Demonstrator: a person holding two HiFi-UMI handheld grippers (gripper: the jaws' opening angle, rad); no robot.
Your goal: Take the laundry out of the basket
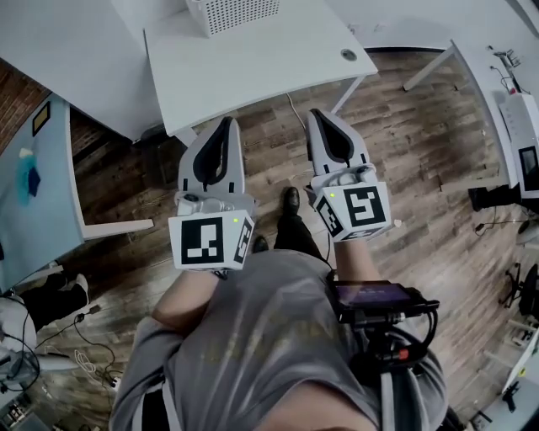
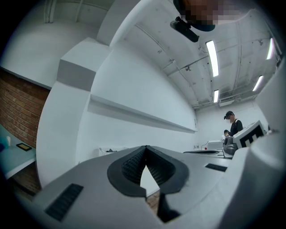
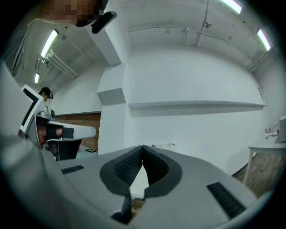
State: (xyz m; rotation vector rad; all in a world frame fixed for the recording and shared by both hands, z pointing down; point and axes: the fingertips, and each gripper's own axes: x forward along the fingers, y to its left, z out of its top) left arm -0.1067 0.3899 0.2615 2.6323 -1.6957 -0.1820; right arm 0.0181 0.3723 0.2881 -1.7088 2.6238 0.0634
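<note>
A white slatted laundry basket stands on the white table ahead of me, cut off by the top edge of the head view. It shows small and far off as the basket in the left gripper view, with something dark in it, and as the basket in the right gripper view. My left gripper and right gripper are held side by side, level, over the wooden floor short of the table. Both are shut with nothing between the pads, as seen on the left gripper and right gripper.
A pale blue table stands at the left, and a white desk with equipment at the right. Cables lie on the floor at lower left. A person in a cap stands far off by a desk.
</note>
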